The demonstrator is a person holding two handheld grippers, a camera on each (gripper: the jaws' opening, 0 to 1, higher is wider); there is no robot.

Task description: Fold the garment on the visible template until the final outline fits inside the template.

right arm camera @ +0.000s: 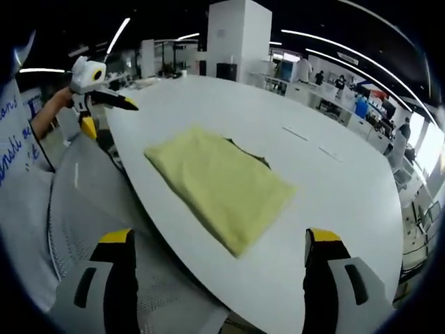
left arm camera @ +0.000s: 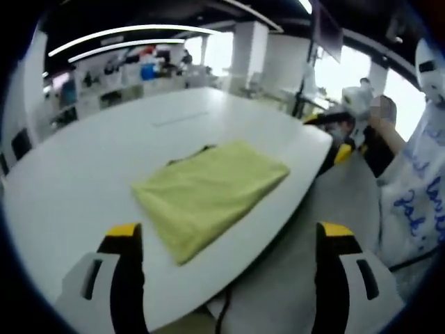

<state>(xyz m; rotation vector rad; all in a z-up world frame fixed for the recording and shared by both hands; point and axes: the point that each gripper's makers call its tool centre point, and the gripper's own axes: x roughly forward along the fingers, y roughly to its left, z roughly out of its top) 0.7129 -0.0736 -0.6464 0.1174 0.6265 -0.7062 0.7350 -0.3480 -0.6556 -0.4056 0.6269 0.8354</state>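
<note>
A yellow-green garment (left arm camera: pixel 212 193) lies folded into a rough rectangle on a large white table (left arm camera: pixel 83 174), close to the table's curved edge. In the left gripper view a thin dark line, probably part of the template (left arm camera: pixel 186 156), peeks out along the far side of the cloth; in the right gripper view a similar dark edge (right arm camera: pixel 249 152) shows beside the far side of the garment (right arm camera: pixel 221 186). Most of the outline is hidden under the cloth, so it cannot be told from these views whether the fold sits fully inside it.

The left gripper (left arm camera: pixel 231 236) is held above the table edge, its two yellow-tipped jaws spread wide apart with nothing between them (the garment lies ahead of them, untouched). The right gripper (right arm camera: pixel 219 240) is likewise spread wide and empty, held off the near edge of the table (right arm camera: pixel 334 174), with the garment lying ahead of its jaws.

Each gripper also appears in the other's camera: the right gripper (left arm camera: pixel 341 132) shows at the right of the left gripper view, held up beside the table edge by a hand, and the left gripper (right arm camera: pixel 94 87) shows at the upper left of the right gripper view, raised clear of the table. A person's white sleeve with blue writing (left arm camera: pixel 424 188) is visible nearby. The background is an open office with desks and ceiling strip lights.
</note>
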